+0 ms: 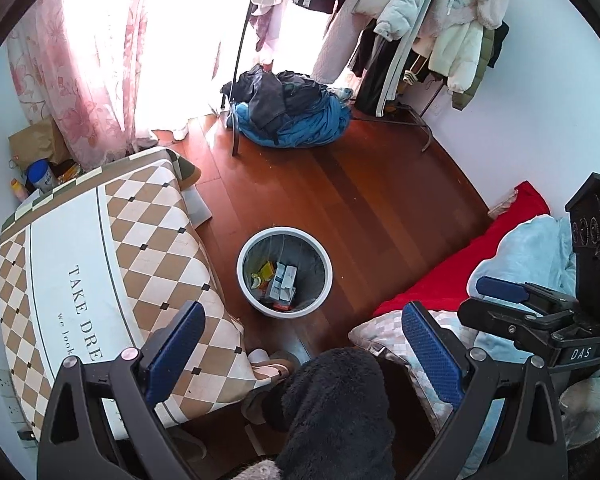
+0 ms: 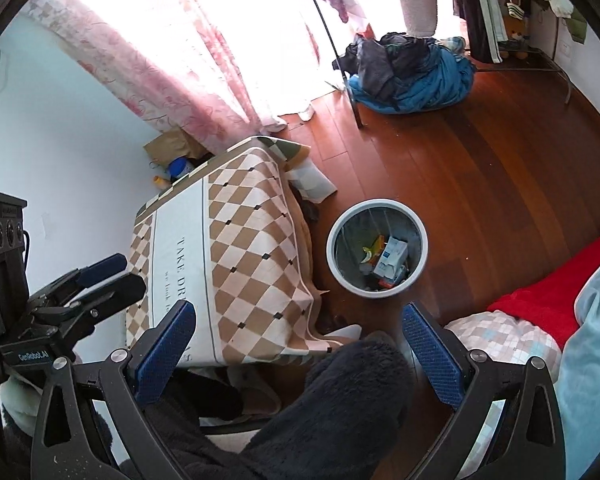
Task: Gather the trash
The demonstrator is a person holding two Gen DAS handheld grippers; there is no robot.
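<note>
A round white-rimmed trash bin (image 1: pixel 285 233) stands on the wooden floor between the small table and the bed. It holds boxes and a yellow wrapper (image 1: pixel 281 280). My left gripper (image 1: pixel 303 316) hovers above it, open, with nothing between its blue pads. The right wrist view shows the same bin (image 2: pixel 376 203) and its trash (image 2: pixel 388 260) ahead of my right gripper (image 2: pixel 299 316), which is also open and holds nothing. Each gripper shows in the other's view: the right gripper (image 1: pixel 474 300) and the left gripper (image 2: pixel 130 272).
A low table under a checkered cloth (image 1: pixel 100 264) stands left of the bin. The bed with a red blanket (image 1: pixel 460 276) is to the right. A person's leg in dark fluffy fabric (image 1: pixel 336 408) is below the grippers. A clothes pile (image 1: pixel 292 116) and a coat rack (image 1: pixel 428 20) are farther back.
</note>
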